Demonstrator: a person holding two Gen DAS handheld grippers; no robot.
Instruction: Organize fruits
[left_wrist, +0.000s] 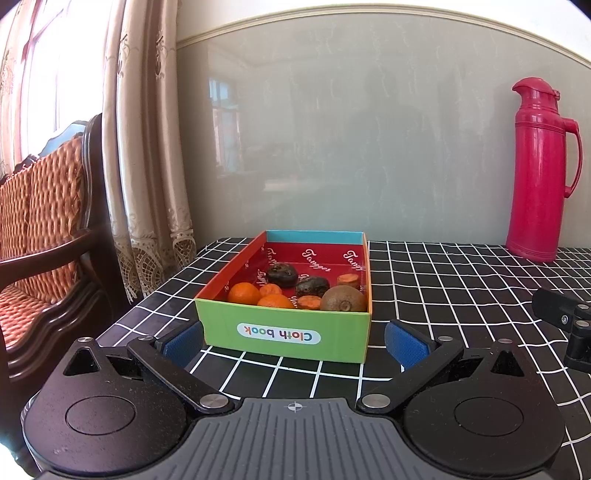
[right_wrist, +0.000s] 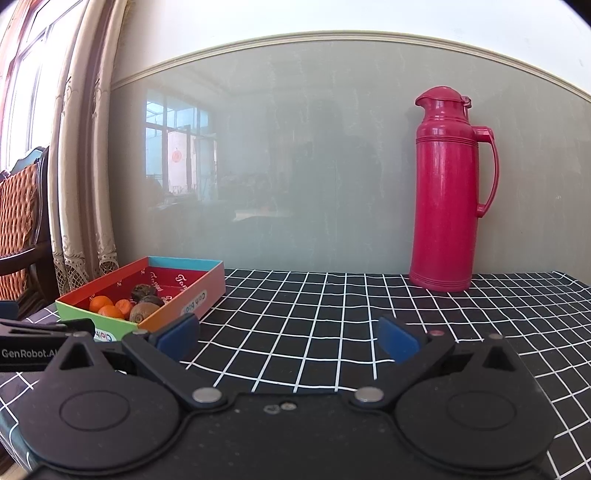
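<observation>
The left gripper (left_wrist: 295, 341) stood wide open and empty, its blue pads flanking the near green wall of the box (left_wrist: 284, 338) on the checked tablecloth (left_wrist: 443, 295). The right gripper (right_wrist: 290, 336) also gaped, holding nothing, over bare cloth right of the box. Inside lay the tangerines (left_wrist: 243, 293), a kiwi (left_wrist: 343, 299) and two dark fruits (left_wrist: 282, 275). Far right, a red thermos (right_wrist: 445, 192) stood by the wall

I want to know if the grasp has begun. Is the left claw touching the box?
Apart. The left wrist view shows the left claw open, its blue pads flanking the box with checkered cloth visible between pad and box on the right.
</observation>
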